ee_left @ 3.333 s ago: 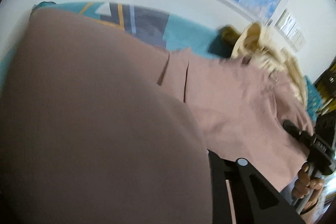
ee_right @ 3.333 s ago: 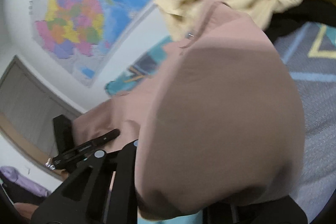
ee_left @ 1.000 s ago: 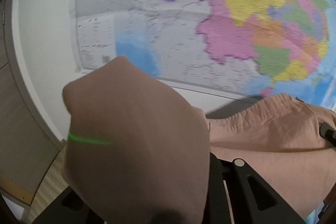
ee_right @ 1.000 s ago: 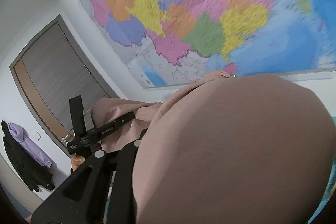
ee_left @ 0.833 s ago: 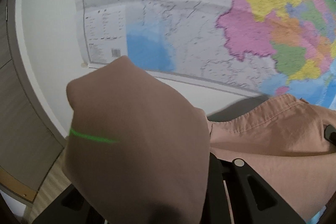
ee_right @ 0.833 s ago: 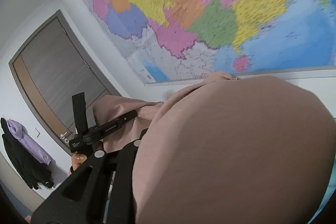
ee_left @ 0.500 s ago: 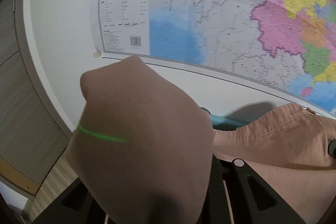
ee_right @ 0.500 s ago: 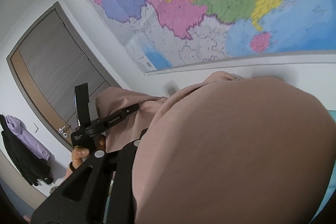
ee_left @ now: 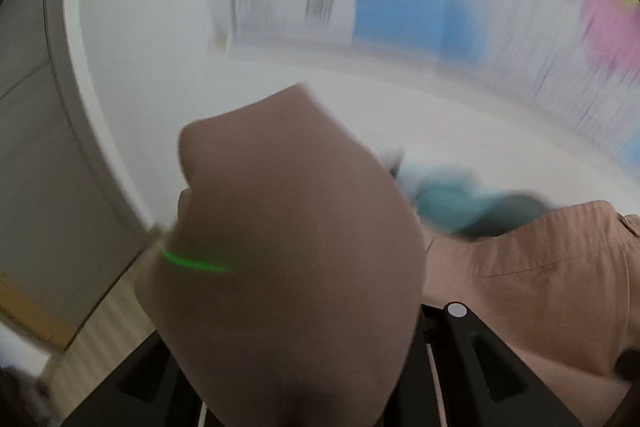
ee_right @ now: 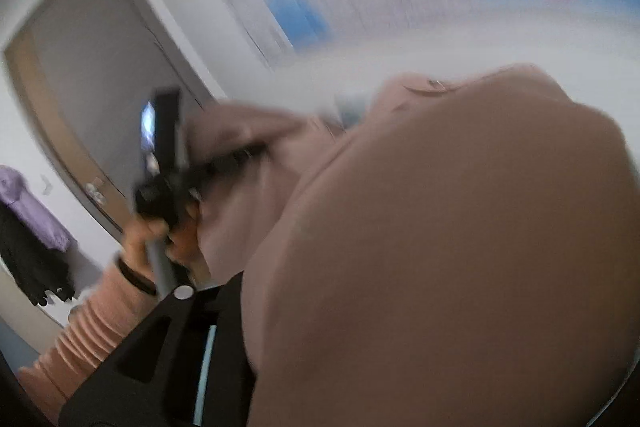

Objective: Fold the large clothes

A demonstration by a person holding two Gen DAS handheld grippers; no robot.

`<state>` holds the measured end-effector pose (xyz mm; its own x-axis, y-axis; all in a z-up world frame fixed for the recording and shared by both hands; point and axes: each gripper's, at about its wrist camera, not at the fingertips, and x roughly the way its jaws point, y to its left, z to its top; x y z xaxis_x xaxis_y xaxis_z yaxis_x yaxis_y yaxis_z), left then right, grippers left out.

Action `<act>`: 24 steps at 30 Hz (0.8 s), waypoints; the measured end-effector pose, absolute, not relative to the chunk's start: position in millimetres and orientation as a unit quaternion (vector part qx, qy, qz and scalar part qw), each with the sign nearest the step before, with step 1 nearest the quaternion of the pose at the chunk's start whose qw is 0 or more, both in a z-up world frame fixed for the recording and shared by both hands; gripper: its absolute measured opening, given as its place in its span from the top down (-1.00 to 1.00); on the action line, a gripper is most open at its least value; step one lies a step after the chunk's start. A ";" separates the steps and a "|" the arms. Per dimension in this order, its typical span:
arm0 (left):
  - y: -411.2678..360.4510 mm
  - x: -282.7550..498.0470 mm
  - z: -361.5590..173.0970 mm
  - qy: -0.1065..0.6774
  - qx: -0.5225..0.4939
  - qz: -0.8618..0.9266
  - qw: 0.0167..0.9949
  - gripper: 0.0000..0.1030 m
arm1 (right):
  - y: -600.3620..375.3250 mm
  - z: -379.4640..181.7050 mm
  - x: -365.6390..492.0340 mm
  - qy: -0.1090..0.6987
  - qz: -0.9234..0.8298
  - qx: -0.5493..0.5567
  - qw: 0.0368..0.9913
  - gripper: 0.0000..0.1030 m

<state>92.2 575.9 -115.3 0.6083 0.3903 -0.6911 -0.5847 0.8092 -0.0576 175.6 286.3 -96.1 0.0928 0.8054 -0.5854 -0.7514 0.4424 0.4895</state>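
Note:
A large dusty-pink garment (ee_left: pixel 288 227) hangs stretched between my two grippers. In the left wrist view it bunches over my left gripper (ee_left: pixel 296 327), which is shut on it; the fingertips are buried in cloth. From there the fabric runs off to the right (ee_left: pixel 540 275). In the right wrist view the same garment (ee_right: pixel 460 247) bulges over my right gripper (ee_right: pixel 312 327). Its jaws are opening with the cloth still between them and the pads hidden. My left gripper (ee_right: pixel 240 151) shows there too, pinching a fold, held by a hand (ee_right: pixel 152 231).
A coloured wall map (ee_left: pixel 400 7) fills the wall ahead, blurred by motion. A teal bed cover (ee_left: pixel 452 203) peeks out below it. A grey door (ee_right: pixel 100 67) stands at the left, with purple and black clothes (ee_right: pixel 24 227) hanging beside it. A ribbed pink sleeve (ee_right: pixel 80 327) is low left.
Both grippers have dropped with the garment, so the map has slid up in both views. The teal cover has come into sight. The picture is now blurred.

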 end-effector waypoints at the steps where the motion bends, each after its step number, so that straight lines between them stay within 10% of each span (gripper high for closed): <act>1: 577.8 93.1 -127.8 0.359 -0.142 0.280 0.879 0.71 | 285.2 -110.5 177.0 0.443 0.521 0.036 0.728 0.44; 10: 595.7 67.2 -149.2 0.369 -0.184 0.276 0.868 0.16 | 201.4 -126.9 190.4 0.481 0.507 0.120 0.705 -0.40; 13: 588.9 57.6 -149.2 0.371 -0.178 0.274 0.869 0.06 | 170.8 -126.2 200.0 0.472 0.493 0.151 0.715 -0.32; 17: 569.7 50.9 -148.7 0.382 -0.145 0.289 0.866 -0.18 | 168.5 -126.6 191.5 0.486 0.511 0.120 0.698 0.62; 24: 543.2 53.4 -142.4 0.385 -0.076 0.348 0.851 -0.22 | 183.0 -130.0 176.9 0.507 0.452 0.008 0.734 0.47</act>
<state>53.4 543.2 -142.4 0.4608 0.5338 -0.7090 -0.6510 0.7463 0.1387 176.9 183.0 -130.0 0.0785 0.6713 -0.7370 -0.6554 0.5918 0.4693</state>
